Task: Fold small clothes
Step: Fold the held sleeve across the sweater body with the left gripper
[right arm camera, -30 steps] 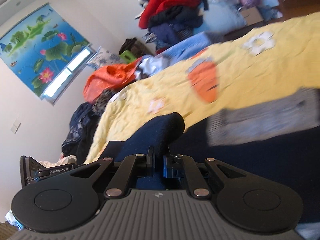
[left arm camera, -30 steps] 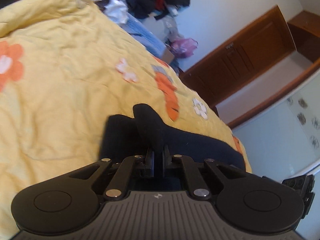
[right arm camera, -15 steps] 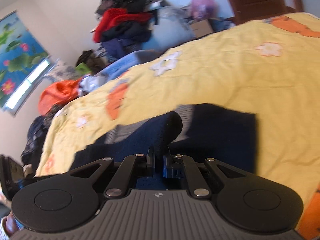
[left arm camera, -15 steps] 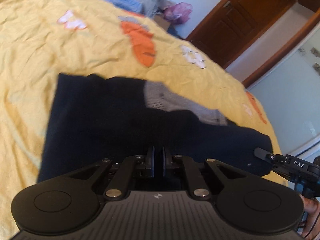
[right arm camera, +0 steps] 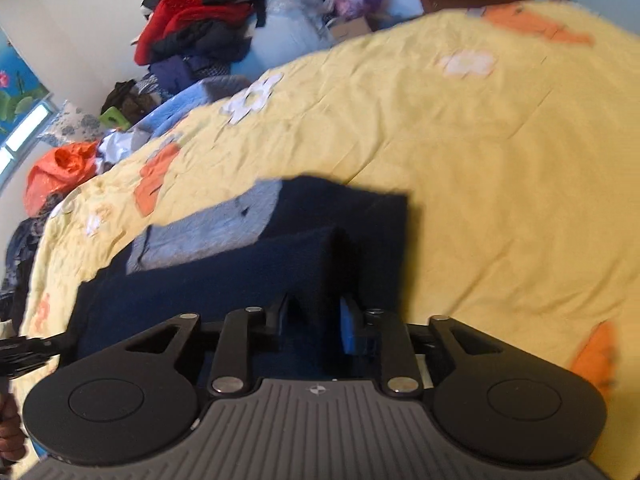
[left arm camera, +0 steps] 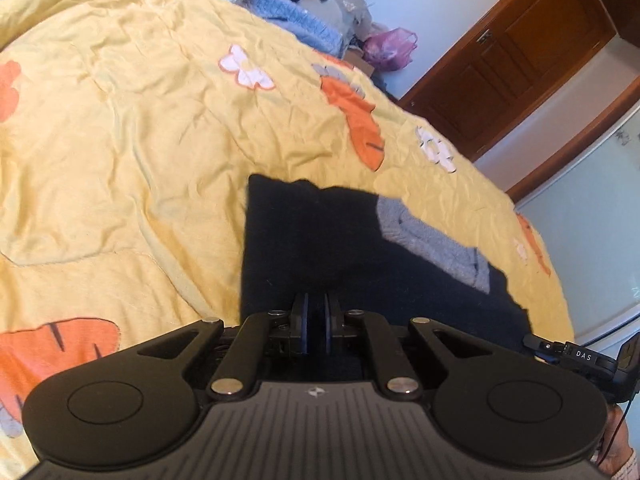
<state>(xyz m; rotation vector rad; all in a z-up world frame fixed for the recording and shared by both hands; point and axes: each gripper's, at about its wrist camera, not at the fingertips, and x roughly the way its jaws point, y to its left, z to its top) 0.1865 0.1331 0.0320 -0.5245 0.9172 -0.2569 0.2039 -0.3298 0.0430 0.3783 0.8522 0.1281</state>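
**A:** Two grippers, two different jobs right now. Nearest you, your left gripper [left arm camera: 316, 330] has its jaws pressed together on the near edge of the navy garment [left arm camera: 320, 248], which pins that side so the cloth cannot slide.

**B:** And my right one?

**A:** Your right gripper [right arm camera: 316, 320] has just been opening. A raised fold of the navy cloth stands between the pads, but they no longer press on it, so I judge you are letting that side go onto the layer below.

**B:** Where does the garment lie?

**A:** It lies on the yellow bedspread [left arm camera: 140, 140], doubled over toward you. Its grey ribbed band [right arm camera: 208, 228] peeks out at the far edge, which suggests the fold has not covered the lower layer fully.

**B:** Anything beyond?

**A:** Past the bed's far edge you have a heap of clothes [right arm camera: 200, 28] against the wall, well apart from your work, and a brown wooden door [left arm camera: 508, 64].
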